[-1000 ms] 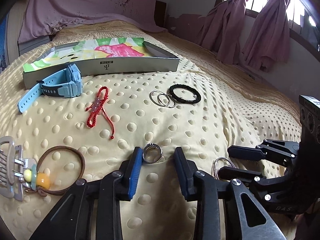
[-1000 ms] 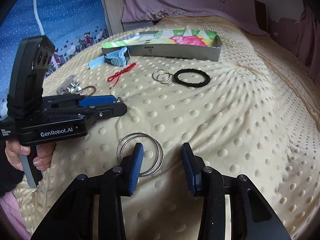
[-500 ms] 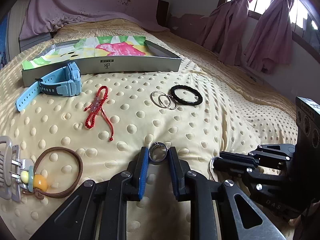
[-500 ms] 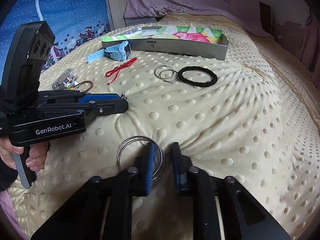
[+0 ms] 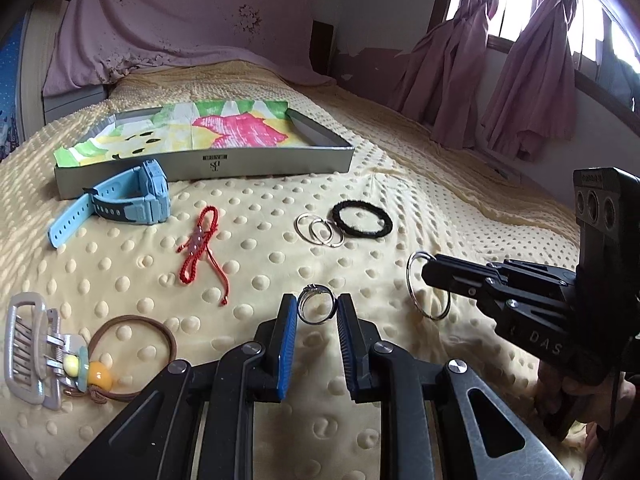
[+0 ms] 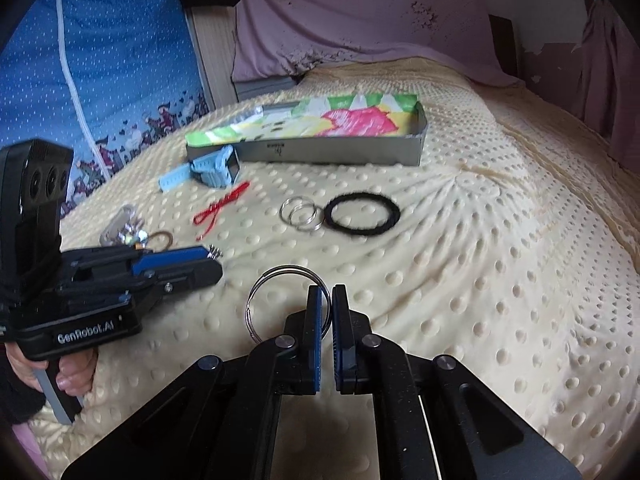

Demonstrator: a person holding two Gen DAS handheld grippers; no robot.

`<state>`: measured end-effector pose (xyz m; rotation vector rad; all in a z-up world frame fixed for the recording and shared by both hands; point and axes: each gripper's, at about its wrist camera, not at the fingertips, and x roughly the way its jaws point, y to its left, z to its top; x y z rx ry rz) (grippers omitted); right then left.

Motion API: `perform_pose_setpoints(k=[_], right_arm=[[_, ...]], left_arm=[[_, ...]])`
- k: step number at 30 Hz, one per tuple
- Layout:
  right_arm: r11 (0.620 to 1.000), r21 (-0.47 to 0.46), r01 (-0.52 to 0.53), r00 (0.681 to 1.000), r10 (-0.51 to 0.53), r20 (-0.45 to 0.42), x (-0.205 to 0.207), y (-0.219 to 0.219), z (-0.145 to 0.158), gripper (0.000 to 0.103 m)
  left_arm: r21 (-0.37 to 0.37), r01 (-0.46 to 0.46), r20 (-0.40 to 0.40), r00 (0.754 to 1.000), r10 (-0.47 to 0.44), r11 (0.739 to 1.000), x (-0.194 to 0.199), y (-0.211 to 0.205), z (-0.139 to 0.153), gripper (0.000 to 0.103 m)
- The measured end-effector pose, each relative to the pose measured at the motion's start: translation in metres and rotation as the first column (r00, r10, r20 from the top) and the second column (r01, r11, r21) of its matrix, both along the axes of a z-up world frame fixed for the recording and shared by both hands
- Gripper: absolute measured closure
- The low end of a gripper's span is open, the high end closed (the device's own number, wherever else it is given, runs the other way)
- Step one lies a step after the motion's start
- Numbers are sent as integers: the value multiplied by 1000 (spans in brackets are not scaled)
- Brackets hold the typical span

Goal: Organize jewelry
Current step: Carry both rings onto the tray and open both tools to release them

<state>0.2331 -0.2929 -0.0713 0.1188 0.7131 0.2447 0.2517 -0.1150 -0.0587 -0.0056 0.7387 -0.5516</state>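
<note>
My left gripper is shut on a small silver ring and holds it just above the yellow dotted bedspread. My right gripper is shut on a pair of large silver hoops and holds them lifted; the hoops also show in the left wrist view. A grey box with a colourful paper lining lies open at the back; it also shows in the right wrist view.
On the bedspread lie a blue watch, a red cord bracelet, two small silver hoops, a black hair band, a brown hair tie with beads and a beige hair clip.
Both grippers closed from open: the left onto the small ring, the right onto the large hoops. Both have since lifted their pieces off the bedspread.
</note>
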Motion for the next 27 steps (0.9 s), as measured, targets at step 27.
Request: perform_pose_setpoints(k=[27], right_arm=[[997, 62, 38, 998, -41, 47, 176, -7, 40, 98]], left_arm=[[-80, -302, -6, 953, 303, 950, 160, 27, 42, 83]])
